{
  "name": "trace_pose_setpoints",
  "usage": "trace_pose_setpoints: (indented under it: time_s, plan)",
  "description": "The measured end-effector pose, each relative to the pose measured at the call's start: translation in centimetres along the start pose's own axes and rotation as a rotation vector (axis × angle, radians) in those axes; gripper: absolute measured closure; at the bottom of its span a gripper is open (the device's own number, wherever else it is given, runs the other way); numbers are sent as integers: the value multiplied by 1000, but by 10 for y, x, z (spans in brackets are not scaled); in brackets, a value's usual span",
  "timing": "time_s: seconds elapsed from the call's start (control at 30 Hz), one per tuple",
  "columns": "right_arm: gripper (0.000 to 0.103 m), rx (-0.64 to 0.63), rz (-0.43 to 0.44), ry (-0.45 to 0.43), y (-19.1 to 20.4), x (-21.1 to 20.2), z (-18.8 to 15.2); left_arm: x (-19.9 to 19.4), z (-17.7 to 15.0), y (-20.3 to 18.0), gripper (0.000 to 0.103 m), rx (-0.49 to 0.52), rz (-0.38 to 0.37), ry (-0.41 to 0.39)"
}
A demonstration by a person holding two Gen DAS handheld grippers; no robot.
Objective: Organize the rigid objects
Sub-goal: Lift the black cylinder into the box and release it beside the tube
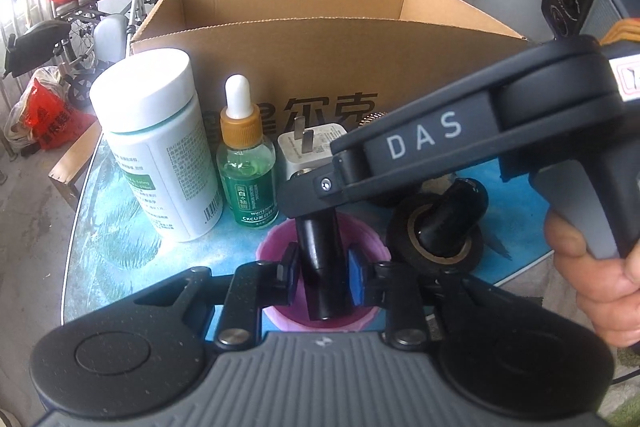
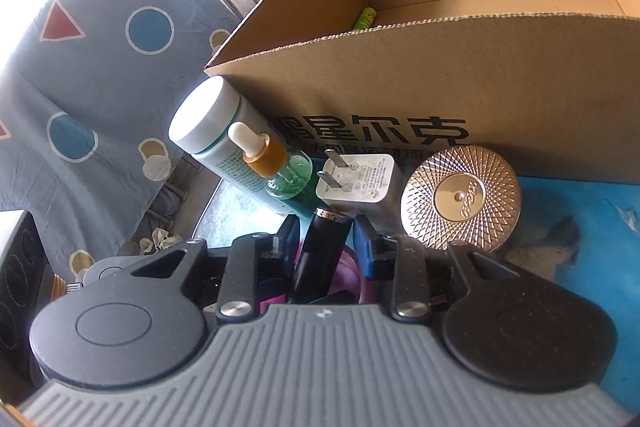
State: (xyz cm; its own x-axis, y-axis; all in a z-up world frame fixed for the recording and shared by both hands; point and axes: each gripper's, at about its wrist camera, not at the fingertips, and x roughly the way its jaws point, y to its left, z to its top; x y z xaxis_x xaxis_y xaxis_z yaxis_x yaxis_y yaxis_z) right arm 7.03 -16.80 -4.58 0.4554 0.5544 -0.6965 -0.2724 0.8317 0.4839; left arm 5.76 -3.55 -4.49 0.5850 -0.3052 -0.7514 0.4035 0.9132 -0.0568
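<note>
A black tube (image 1: 322, 267) stands tilted in a purple cup (image 1: 360, 239). My left gripper (image 1: 323, 277) is around the tube low down, its blue pads close at each side. My right gripper (image 2: 326, 247) reaches in from the right and straddles the same tube (image 2: 320, 255) higher up, its body (image 1: 420, 147) crossing the left wrist view. Whether either set of pads presses the tube is unclear. An open cardboard box (image 1: 320, 67) stands behind, with a small green bottle (image 2: 365, 19) inside.
On the blue table (image 1: 120, 247) stand a white jar (image 1: 156, 147), a green dropper bottle (image 1: 248, 167), a white plug adapter (image 2: 356, 183), a gold round compact (image 2: 460, 197) and a black tape roll with a black cylinder (image 1: 440, 227). A wheelchair stands at back left.
</note>
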Motion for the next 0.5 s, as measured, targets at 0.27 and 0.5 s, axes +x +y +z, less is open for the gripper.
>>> trace_pose_setpoints:
  time_s: [0.27,0.5]
  plan:
    - [80,-59,15,-70,19,-23,-6,-24,2,-8,77,12,11,-62]
    - [81,-160,53,-187,56,-70,7,-76,38,0,77,-18,-37,-185]
